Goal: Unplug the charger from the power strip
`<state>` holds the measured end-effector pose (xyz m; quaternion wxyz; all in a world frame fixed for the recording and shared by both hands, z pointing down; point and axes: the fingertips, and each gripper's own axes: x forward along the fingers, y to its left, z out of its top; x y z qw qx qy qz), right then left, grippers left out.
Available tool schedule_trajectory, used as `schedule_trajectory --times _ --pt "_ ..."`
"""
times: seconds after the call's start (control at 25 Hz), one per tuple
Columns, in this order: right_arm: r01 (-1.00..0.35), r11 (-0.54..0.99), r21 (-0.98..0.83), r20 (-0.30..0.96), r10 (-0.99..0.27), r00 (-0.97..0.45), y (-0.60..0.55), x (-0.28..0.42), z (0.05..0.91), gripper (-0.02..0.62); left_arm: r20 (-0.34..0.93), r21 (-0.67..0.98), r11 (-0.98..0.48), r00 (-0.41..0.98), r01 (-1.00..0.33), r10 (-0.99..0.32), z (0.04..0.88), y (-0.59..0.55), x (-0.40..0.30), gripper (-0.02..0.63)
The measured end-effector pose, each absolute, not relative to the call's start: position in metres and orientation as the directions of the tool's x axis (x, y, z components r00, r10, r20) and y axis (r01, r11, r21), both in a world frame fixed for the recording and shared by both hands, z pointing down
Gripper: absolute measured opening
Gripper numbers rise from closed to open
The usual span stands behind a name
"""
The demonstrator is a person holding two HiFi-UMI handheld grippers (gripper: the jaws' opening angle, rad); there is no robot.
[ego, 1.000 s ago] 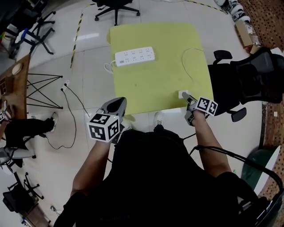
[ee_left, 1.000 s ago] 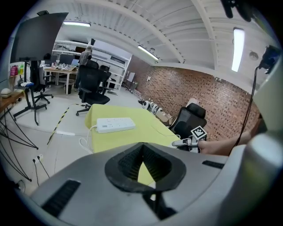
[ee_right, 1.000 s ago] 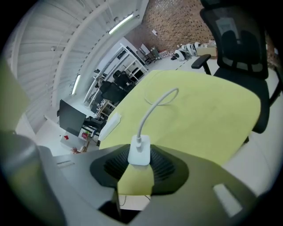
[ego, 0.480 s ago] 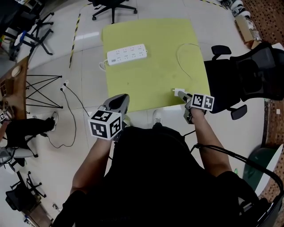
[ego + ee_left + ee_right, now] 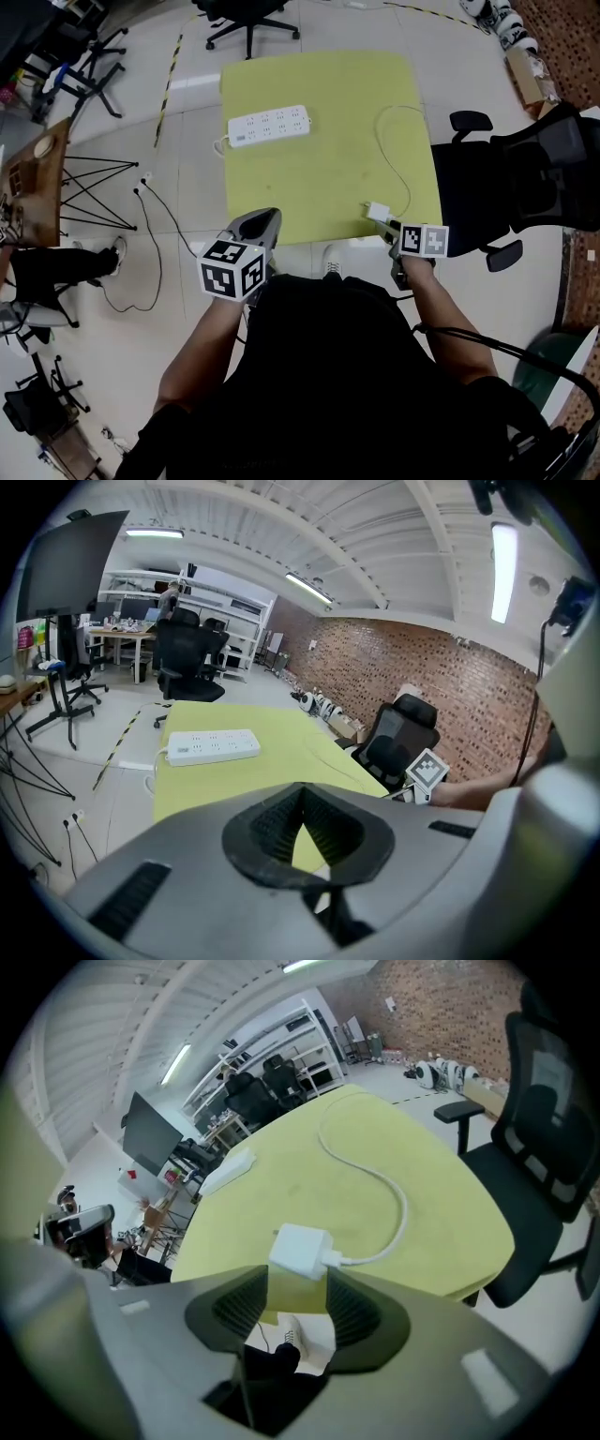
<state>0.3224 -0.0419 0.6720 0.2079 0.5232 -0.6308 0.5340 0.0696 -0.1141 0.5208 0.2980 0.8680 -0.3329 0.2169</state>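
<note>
The yellow-green bench (image 5: pixel 319 178) is filling the upper middle of the head view. The white power strip (image 5: pixel 269 126) is lying flat near the bench's upper left corner, and none of its sockets is showing a plug.

The charger (image 5: pixel 378 210), a small white block, is resting well apart from the strip, close to the bench's lower right edge. Its white cable (image 5: pixel 401 1222) is trailing off to the right and curving in a loose loop across the surface toward the top of the frame.

The right claw (image 5: pixel 298 1281) is pointing down at the charger. Its jaws are opening and standing wide, with the charger sitting just at their tips and neither pad visibly pressing on it.

The left claw (image 5: pixel 300 794) is hanging at the bench's lower left edge with its jaw tips meeting and nothing between them. It is aiming across the bench toward the power strip.

A black office chair (image 5: pixel 525 178) is standing just to the right of the bench.
</note>
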Motion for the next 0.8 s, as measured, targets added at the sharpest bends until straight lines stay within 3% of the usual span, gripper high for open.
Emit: schedule_trajectory --times 0.16,0.36,0.64,0.8 --pt "-0.859 -0.002 -0.511 0.770 -0.446 -0.457 -0.041 0.307 0.645 0.160 0.563 0.377 -0.575 0.673 -0.726 -0.481 0.519 -0.113 0.080 0.006" --pt "-0.709 0.245 -0.661 0.517 -0.537 -0.667 -0.078 0.272 0.576 0.003 0.547 0.365 -0.522 0.632 -0.770 -0.549 0.509 -0.110 0.085 0.006" --pt "-0.520 0.492 -0.699 0.229 -0.534 -0.814 -0.102 0.223 0.483 0.002 0.533 0.348 -0.422 0.546 -0.837 -0.646 0.491 -0.088 0.055 0.006" --pt "-0.483 0.565 -0.668 0.165 -0.521 -0.837 -0.090 0.198 0.452 0.002 0.524 0.339 -0.407 0.530 -0.848 -0.667 0.483 -0.071 0.035 0.005"
